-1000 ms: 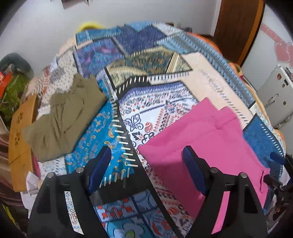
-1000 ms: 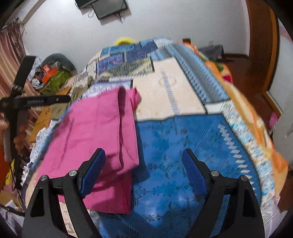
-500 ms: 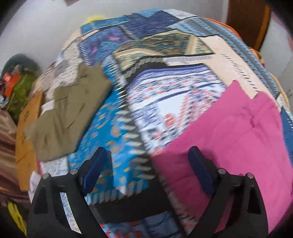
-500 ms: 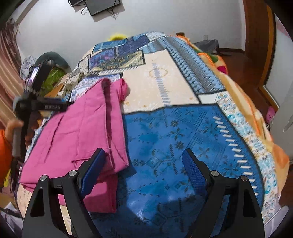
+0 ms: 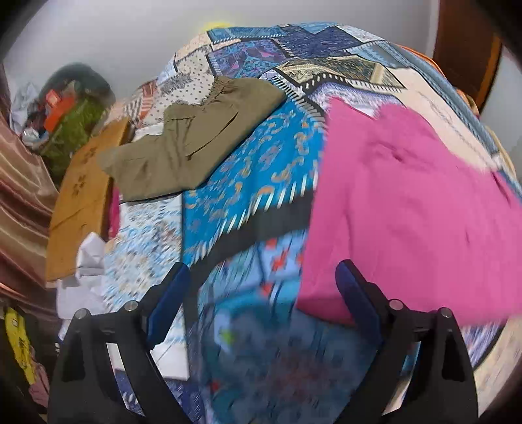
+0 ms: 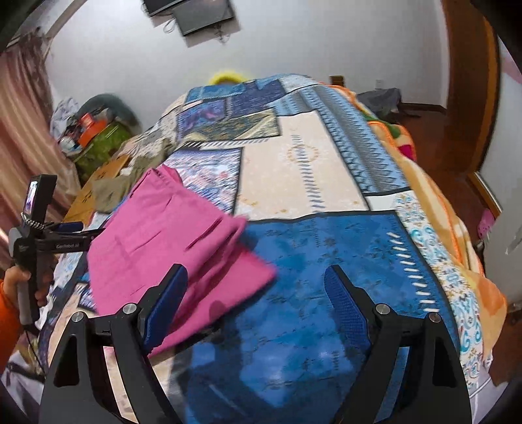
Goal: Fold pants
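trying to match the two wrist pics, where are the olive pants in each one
Left wrist view: the olive pants lie upper left of centre on the patchwork bedspread, left of the pink pants.
Right wrist view: olive pants show only as a small patch at mid left, mostly hidden behind the pink pants.
Shared landmark: the orange box in the clutter by the wall.

A bed [image 6: 326, 169] under a patchwork bedspread [image 6: 329, 248] fills the room, its head against a plain white wall [image 6: 293, 42]. A dark wall-mounted screen [image 6: 202, 14] hangs at eleven o'clock, pink curtains [image 6: 23, 124] at nine, and a wooden door [image 6: 469, 98] over brown floor [image 6: 437, 140] at two.
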{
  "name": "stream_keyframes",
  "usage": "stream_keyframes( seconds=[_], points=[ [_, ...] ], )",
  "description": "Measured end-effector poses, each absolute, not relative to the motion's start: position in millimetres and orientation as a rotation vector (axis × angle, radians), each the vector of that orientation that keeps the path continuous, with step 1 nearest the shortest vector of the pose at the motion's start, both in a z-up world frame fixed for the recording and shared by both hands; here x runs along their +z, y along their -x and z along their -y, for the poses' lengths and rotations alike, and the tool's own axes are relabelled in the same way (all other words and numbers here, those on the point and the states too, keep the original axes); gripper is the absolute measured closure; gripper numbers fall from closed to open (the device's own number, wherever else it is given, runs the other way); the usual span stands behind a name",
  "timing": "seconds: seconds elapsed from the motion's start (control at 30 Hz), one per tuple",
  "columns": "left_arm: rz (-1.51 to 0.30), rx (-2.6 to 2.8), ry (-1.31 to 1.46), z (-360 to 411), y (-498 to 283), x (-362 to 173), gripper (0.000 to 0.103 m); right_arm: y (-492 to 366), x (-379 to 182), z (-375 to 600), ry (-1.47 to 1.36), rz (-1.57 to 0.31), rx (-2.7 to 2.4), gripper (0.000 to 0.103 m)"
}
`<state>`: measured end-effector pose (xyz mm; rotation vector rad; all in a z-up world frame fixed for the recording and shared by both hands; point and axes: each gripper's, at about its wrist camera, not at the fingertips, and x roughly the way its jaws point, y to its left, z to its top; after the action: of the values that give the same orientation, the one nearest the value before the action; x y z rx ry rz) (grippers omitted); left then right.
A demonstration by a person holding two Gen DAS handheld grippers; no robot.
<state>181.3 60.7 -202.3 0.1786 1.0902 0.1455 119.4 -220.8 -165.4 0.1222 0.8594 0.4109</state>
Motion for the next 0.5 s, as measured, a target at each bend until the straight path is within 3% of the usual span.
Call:
stream_keyframes(
  seconds=[0.23, 0.33, 0.4, 0.5],
  points=[
    [-1.091, 0.142, -0.089, -74.6, -143.2, -199.3, 0.010, -106.6, -169.0, 186.3, -0.059, -0.875, 0.536, 0.024],
    [-1.087, 0.133, -0.060, -79.4, -140.7, -196.2, 0.011, -112.5, -180.8, 176.2, -0.057, -0.918, 0.566, 0.040],
    [-1.086, 0.122, -0.050, -80.8, -140.1, -193.8, 0.013, -116.9, -185.8, 174.7, -0.059, -0.938, 0.569, 0.057],
    [-1.065, 0.120, -0.078, -77.7, -140.9, -187.4, 0.015, -119.3, -190.1, 168.1, 0.009, -0.926, 0.556, 0.072]
  ],
)
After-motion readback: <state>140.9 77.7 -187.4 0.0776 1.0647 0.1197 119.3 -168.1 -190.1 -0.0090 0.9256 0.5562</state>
